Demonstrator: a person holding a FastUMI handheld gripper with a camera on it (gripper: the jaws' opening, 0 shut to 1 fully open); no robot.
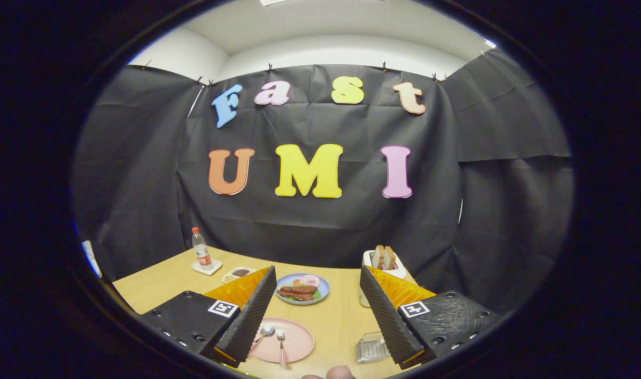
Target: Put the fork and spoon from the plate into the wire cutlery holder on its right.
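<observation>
A pink plate [298, 342] lies on the wooden table, low between my fingers and nearer the left one. On it rest a spoon [265, 331] and, to its right, a fork [281, 345] with a pink handle. The wire cutlery holder [372, 348] stands to the right of the plate, tight against the inner edge of my right finger. My gripper [316, 316] hangs open well above the table with nothing between its fingers; the left finger [249, 316] covers the plate's left edge.
Beyond the pink plate sits a blue plate of food [302, 288]. A toaster with bread slices [383, 261] stands behind the right finger. A water bottle [200, 249] on a coaster and a small dish [238, 273] are at the far left. Fingertips of a hand [335, 373] show below.
</observation>
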